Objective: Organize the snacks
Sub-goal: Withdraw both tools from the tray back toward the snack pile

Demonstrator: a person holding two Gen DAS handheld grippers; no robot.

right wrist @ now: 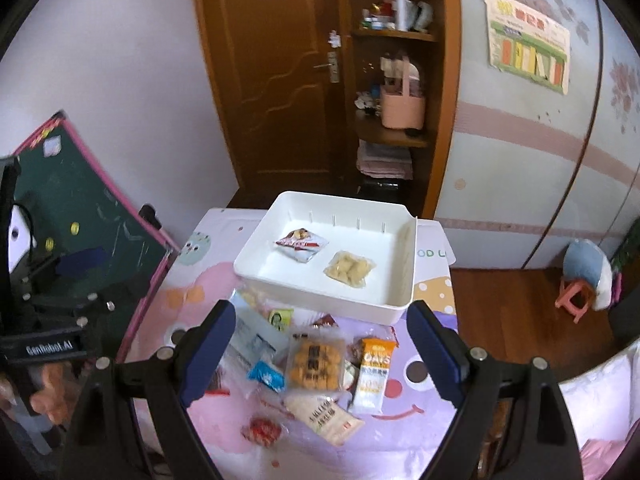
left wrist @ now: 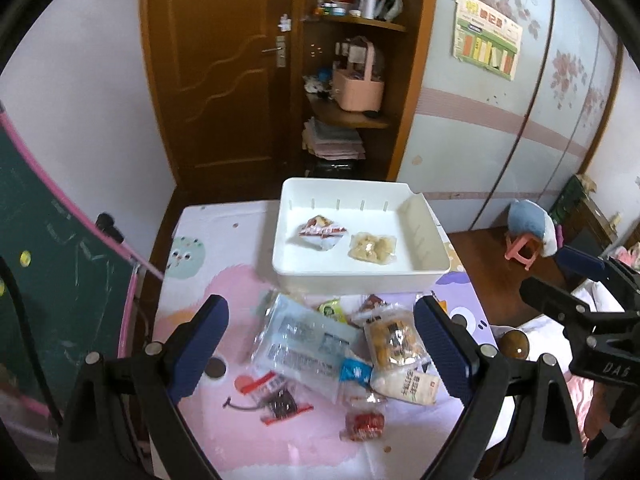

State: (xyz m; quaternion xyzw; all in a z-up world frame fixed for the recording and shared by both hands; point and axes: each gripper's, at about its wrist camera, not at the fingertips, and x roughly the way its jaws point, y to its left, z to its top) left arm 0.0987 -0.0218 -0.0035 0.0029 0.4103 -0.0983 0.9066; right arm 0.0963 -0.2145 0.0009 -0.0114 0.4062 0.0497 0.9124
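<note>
A white bin [left wrist: 416, 272] [right wrist: 404, 304] stands at the far side of the table and holds a red-and-white packet [left wrist: 322, 232] [right wrist: 301, 243] and a clear bag of pale yellow pieces [left wrist: 373, 249] [right wrist: 350, 269]. A pile of snack packets lies in front of it: a large clear pack [left wrist: 304, 344], an orange cracker pack [left wrist: 394, 342] [right wrist: 316, 362], an OATS bar [right wrist: 373, 374], a beige packet [left wrist: 408, 386] [right wrist: 324, 418], a small red sweet [left wrist: 364, 426] [right wrist: 262, 430]. My left gripper [left wrist: 320, 344] is open above the pile. My right gripper [right wrist: 322, 352] is open above the pile and also shows at the right of the left wrist view [left wrist: 560, 284].
The table has a pink and purple cartoon cover [left wrist: 248, 432] [right wrist: 420, 428]. A green chalkboard [left wrist: 48, 248] [right wrist: 80, 220] leans at the left. A wooden door and shelves [left wrist: 348, 80] stand behind. A pink stool [right wrist: 576, 296] stands on the floor at the right.
</note>
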